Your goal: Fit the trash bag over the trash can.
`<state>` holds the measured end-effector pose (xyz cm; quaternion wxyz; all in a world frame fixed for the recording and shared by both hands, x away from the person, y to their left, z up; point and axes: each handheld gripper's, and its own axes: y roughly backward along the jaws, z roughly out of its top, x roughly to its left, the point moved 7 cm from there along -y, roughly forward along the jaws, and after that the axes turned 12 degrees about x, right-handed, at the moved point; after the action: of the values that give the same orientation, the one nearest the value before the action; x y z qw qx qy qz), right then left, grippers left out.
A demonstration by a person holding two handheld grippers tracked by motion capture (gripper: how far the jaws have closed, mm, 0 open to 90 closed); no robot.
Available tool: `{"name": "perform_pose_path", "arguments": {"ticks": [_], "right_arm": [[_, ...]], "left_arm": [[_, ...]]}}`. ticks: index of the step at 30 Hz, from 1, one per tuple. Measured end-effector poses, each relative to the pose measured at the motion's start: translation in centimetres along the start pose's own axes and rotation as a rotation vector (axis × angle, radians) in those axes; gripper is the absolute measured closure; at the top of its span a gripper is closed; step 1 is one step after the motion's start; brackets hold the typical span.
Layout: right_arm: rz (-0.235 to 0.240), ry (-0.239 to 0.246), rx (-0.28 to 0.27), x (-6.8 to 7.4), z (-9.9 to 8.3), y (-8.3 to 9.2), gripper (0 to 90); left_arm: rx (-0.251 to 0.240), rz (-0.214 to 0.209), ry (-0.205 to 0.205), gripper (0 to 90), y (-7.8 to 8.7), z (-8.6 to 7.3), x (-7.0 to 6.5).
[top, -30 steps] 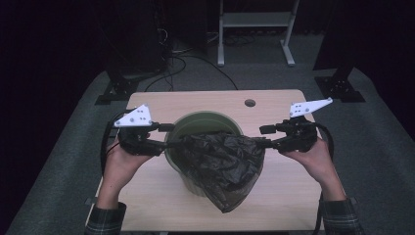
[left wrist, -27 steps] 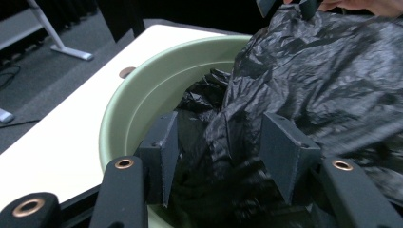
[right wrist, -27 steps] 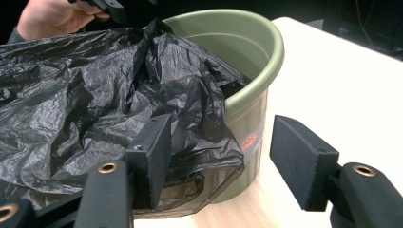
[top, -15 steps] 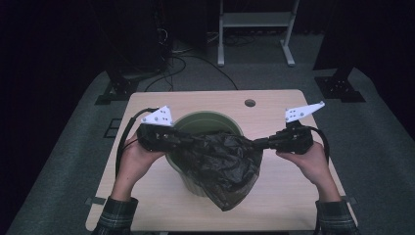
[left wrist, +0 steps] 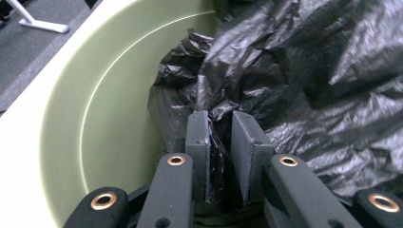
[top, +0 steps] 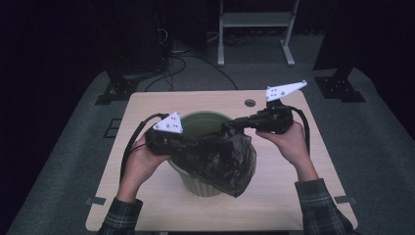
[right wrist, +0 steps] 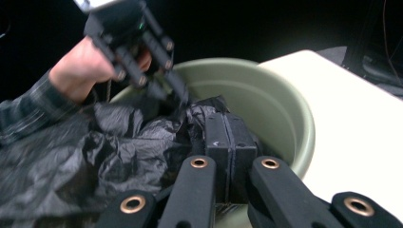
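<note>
The crinkled black plastic bin liner (top: 220,159) is light, limp and slippery film, so it is best taken by bunched folds near its rim. It drapes across the mouth of the round pale-green plastic bin (top: 200,183) and spills down its near side. The left tool (left wrist: 219,137), over the bin's left rim, has just been closing on a pinch of film (probably gripped). The right tool (right wrist: 230,137), over the far-right rim, clamps another fold, both hands held level on the pale wooden worktop (top: 147,105) side.
</note>
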<state>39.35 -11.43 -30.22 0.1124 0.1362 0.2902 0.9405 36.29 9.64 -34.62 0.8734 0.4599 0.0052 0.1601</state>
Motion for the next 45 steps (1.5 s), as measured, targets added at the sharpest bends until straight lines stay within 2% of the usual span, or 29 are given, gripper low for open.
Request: {"name": "perform_pose_path", "arguments": {"ticks": [2,7,9,11,12,13,14,15,17,20,22,26,31,33,36,38,40,41,45], "right_arm": [[-0.001,0.001,0.002,-0.1,0.4,-0.2,89.6],[-0.011,0.018,0.007,-0.6,3.5,-2.1,89.6],[-0.013,0.019,0.008,-0.7,3.9,-2.6,89.7],[-0.013,0.023,0.022,-1.0,4.6,-3.6,89.7],[-0.015,0.026,0.031,-1.2,5.0,-4.4,89.7],[-0.015,0.026,0.031,-1.2,5.0,-4.4,89.7],[-0.016,0.025,0.04,-1.5,5.3,-5.1,89.7],[-0.016,0.025,0.04,-1.5,5.3,-5.1,89.7],[-0.016,0.019,0.049,-1.7,5.2,-5.6,89.7],[-0.02,0.018,0.051,-1.8,5.1,-5.7,89.7],[-0.024,0.015,0.055,-1.9,5.0,-5.8,89.7],[-0.048,0.017,0.066,-2.1,5.0,-5.8,89.7],[-0.043,0.017,0.068,-2.2,4.9,-5.9,89.7],[-0.044,0.015,0.07,-2.1,4.9,-5.9,89.7],[-0.041,0.018,0.069,-2.0,4.9,-6.0,89.7],[-0.038,0.021,0.068,-2.0,4.8,-6.1,89.6],[-0.036,0.016,0.062,-2.0,4.6,-6.0,87.9],[-0.037,0.013,0.055,-2.1,4.4,-6.0,84.9],[-0.048,-0.027,0.031,-2.7,3.6,-5.3,71.1]], "left_arm": [[0.003,0.003,-0.007,76.9,-0.1,0.0,0.0],[0.037,-0.001,-0.032,76.8,-0.8,0.3,-0.1],[0.038,-0.003,-0.029,76.5,-0.9,0.3,-0.1],[0.037,0.0,-0.026,74.1,-1.0,0.4,-0.2],[0.036,0.006,-0.029,69.6,-0.9,0.3,-0.1],[0.028,0.017,-0.023,69.6,-0.8,0.3,-0.1],[0.022,0.028,-0.02,63.2,-0.5,0.3,0.0],[0.012,0.036,-0.011,63.2,-0.3,0.3,0.1],[-0.014,0.066,-0.004,54.0,0.6,0.2,0.3],[-0.053,0.078,0.007,50.7,1.8,0.3,0.3],[-0.07,0.078,0.007,47.2,2.4,0.7,0.1],[-0.1,0.074,-0.017,44.7,3.1,2.1,-0.4],[-0.109,0.043,-0.034,44.1,2.6,3.5,-0.9],[-0.103,0.016,-0.047,49.1,2.1,3.9,-1.2],[-0.078,0.0,-0.062,64.7,1.2,4.1,-1.4],[-0.07,-0.02,-0.054,75.6,0.8,4.0,-1.3],[-0.066,-0.021,-0.032,86.4,0.4,3.7,-0.9],[-0.067,-0.02,-0.021,89.4,0.3,3.4,-0.7],[-0.065,-0.013,0.015,89.8,0.1,2.5,0.1]]}}
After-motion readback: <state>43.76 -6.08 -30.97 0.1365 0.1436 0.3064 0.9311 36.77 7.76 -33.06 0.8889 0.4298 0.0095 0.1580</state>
